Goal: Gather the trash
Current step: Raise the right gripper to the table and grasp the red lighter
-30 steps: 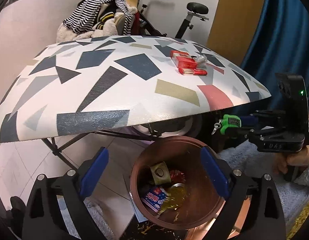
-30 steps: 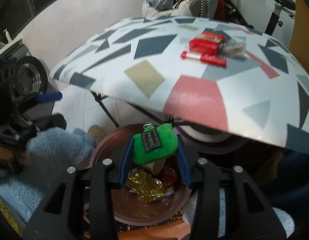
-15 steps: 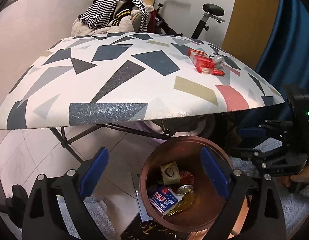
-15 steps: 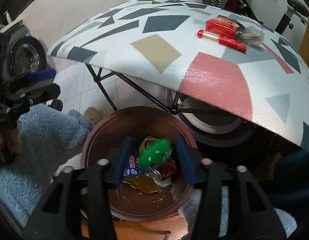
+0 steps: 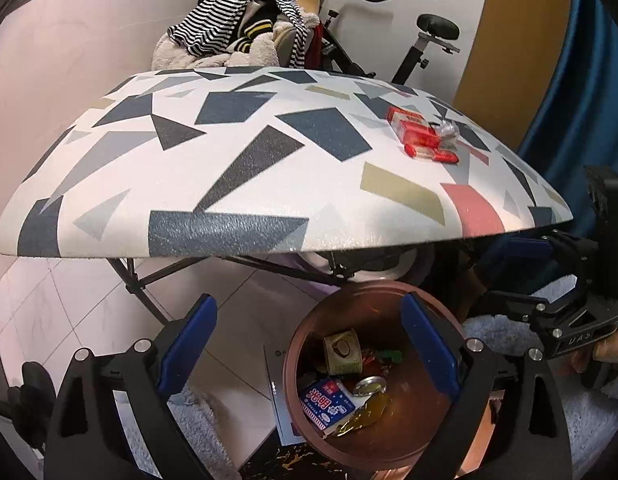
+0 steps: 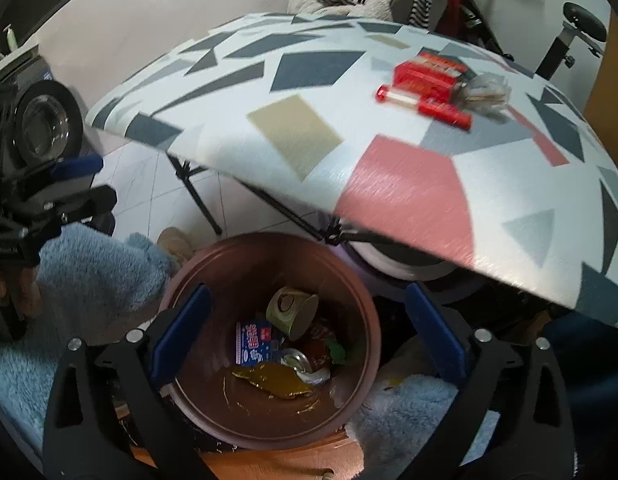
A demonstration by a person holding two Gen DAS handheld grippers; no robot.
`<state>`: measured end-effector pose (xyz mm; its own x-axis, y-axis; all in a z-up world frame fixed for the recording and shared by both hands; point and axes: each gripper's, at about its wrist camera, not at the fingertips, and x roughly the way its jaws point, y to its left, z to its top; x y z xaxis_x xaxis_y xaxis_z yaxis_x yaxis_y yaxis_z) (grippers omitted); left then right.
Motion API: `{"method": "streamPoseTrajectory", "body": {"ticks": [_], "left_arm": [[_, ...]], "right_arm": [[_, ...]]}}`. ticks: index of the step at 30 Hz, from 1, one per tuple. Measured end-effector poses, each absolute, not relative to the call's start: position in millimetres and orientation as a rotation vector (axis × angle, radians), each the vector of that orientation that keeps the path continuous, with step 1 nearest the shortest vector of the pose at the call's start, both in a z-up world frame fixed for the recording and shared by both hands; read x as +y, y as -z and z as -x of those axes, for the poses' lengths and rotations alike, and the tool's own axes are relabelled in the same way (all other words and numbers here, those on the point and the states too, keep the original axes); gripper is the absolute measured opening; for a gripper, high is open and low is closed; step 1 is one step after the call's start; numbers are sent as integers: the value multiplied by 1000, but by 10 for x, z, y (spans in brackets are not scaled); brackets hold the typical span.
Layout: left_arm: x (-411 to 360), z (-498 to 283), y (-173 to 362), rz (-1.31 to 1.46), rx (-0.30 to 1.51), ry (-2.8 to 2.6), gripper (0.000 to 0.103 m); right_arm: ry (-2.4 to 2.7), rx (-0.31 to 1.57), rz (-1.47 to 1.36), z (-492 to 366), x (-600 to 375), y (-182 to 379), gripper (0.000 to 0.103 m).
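Observation:
A brown round bin [image 5: 413,436] [image 6: 213,412] stands on the floor under the table's front edge. It holds a paper cup [image 6: 291,310], a blue-white packet [image 6: 255,342], a can [image 6: 305,366], gold foil and a green item [image 6: 337,350]. My right gripper [image 6: 305,332] is open and empty above the bin. My left gripper [image 5: 309,344] is open and empty over the bin's left rim. On the patterned table [image 5: 245,184] lie red packs [image 5: 419,134] [image 6: 425,78], a red tube [image 6: 425,106] and a crumpled clear wrapper [image 6: 487,90].
Blue fluffy rugs [image 6: 97,276] lie on the tiled floor around the bin. An exercise bike [image 5: 425,44] draped with clothes [image 5: 237,40] stands behind the table. A blue curtain [image 5: 593,92] hangs at the right. The table's folding legs [image 5: 141,284] cross behind the bin.
My right gripper opened and dropped the green item into the bin, where it now lies among the trash. Both grippers have drawn back and up a little.

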<state>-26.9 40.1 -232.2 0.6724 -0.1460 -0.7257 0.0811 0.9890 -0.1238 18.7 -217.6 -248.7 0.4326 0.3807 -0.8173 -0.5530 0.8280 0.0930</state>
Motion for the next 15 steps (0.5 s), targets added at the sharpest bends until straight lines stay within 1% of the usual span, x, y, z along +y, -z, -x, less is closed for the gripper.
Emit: {"method": "streamPoseTrajectory", "body": {"ticks": [15], "left_arm": [[378,108,2092,36,779,122,93]], "right_arm": [[-545,915,176,-562,-2330,2208,97]]}}
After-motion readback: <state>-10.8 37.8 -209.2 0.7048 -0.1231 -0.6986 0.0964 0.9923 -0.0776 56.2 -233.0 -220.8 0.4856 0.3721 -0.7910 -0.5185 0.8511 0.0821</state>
